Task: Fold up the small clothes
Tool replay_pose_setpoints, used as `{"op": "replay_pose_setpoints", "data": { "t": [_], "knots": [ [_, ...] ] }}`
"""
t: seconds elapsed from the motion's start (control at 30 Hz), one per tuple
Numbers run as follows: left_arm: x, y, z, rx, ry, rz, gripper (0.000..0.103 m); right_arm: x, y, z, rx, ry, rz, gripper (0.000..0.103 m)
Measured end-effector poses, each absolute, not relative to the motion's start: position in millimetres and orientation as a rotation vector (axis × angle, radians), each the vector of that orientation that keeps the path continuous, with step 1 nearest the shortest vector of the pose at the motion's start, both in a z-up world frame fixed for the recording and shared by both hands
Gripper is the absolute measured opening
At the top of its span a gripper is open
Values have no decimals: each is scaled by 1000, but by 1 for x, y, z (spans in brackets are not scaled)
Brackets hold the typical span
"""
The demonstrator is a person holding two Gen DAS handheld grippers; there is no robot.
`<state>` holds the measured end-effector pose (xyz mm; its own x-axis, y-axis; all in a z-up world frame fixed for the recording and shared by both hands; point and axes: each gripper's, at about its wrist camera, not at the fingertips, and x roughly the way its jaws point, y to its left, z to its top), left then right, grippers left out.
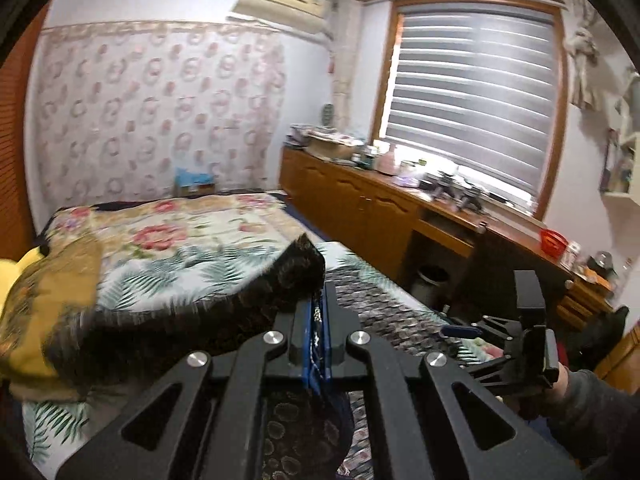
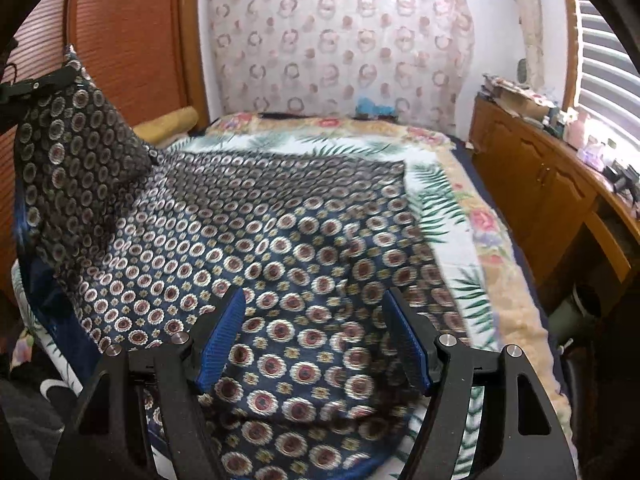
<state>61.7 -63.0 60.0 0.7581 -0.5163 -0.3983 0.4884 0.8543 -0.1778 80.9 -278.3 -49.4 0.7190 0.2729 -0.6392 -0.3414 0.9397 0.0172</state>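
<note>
A dark navy garment (image 2: 280, 240) with a circle-medallion print lies spread on the bed. My left gripper (image 1: 318, 312) is shut on one corner of the garment (image 1: 296, 268) and holds it lifted; in the right wrist view that corner hangs raised at the left, where the left gripper (image 2: 36, 84) is partly seen. My right gripper (image 2: 312, 332) is open, its blue pads (image 2: 222, 336) hovering just above the near part of the garment. It also shows in the left wrist view (image 1: 520, 328) at the right, over the bed's edge.
The bed has a floral and palm-leaf cover (image 2: 452, 216). A yellow pillow (image 1: 44, 304) lies at the left. A wooden sideboard (image 1: 360, 196) with clutter runs under the window on the right. A wooden wardrobe (image 2: 128, 40) stands left of the bed.
</note>
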Motion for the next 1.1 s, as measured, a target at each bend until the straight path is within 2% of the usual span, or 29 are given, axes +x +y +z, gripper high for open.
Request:
{"op": "replay_pose_setpoints", "data": {
  "t": [0.17,0.37,0.43,0.47,0.5,0.63,0.7,0.73,1.1],
  "knots": [
    [63,-96,65,-51,467,-621,1,74,-293,-41,-92,664,319,72],
    [73,-130,41,31,600,-680,5,72,-300,-41,-83,664,313,72],
    [74,-134,32,49,627,-673,15,71,-302,-41,-76,667,310,72],
    [73,-133,30,43,634,-676,26,71,-302,-41,-74,668,310,72],
    [72,-131,27,37,643,-677,32,71,-302,-41,-72,668,309,72],
    [68,-120,23,33,654,-663,41,73,-302,-40,-69,670,313,72],
    [67,-114,23,32,654,-651,53,75,-301,-38,-71,668,317,72],
    [65,-108,24,28,651,-638,56,76,-299,-36,-72,666,320,72],
    [66,-49,-5,7,666,-471,56,97,-255,-45,-168,718,420,72]
  ]
}}
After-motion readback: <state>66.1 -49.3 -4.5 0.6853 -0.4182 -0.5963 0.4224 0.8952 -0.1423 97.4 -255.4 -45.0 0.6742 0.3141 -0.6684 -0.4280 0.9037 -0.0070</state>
